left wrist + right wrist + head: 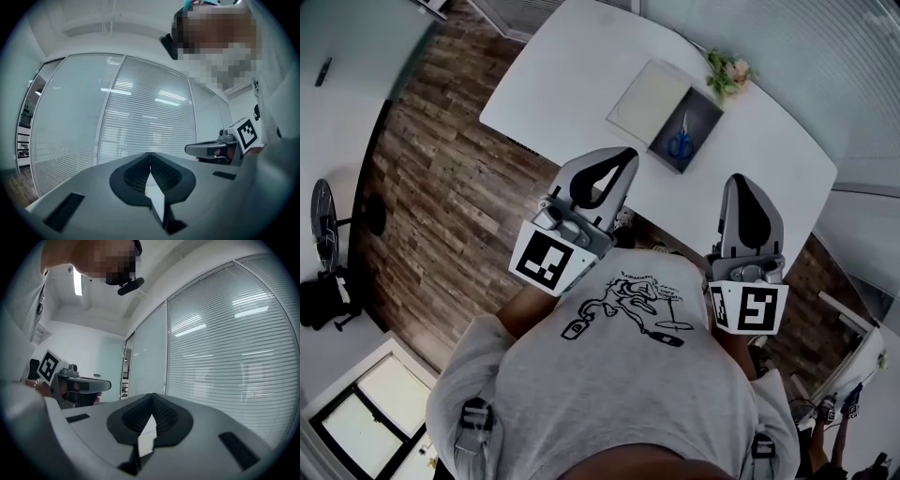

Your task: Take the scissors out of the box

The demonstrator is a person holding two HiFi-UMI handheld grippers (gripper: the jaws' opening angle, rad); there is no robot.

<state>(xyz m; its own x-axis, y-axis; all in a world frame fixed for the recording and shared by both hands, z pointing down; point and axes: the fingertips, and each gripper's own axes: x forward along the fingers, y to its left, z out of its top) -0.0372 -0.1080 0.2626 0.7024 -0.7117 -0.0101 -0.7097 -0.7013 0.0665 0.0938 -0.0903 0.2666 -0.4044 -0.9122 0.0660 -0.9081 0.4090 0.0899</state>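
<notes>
Wood-plank floor point(441, 187) surrounds a white table point(581, 75) with rounded corners, seen from above the person's head. On the table lies a dark, shallow box point(705, 114), open at the top. Blue-handled scissors point(680, 141) rest inside it, at the end nearer the person. A pale flat panel point(649, 101) lies just beside the box on its left, touching it or nearly so. A small bunch of flowers point(727, 73) sits at the box's far end.

The person, in a grey printed T-shirt point(619, 375), holds both tools out level in front of the chest. The left gripper point(626, 155) has its tip over the table's near edge, just left of the box and short of the scissors. The right gripper point(742, 180) points over the table edge to the right of the box, a little farther from the scissors.

Each gripper view shows its jaws pressed together with nothing between them. Beyond the jaws is a glass wall with slatted blinds point(145, 126). The scissors lie in the box, apart from both grippers.
</notes>
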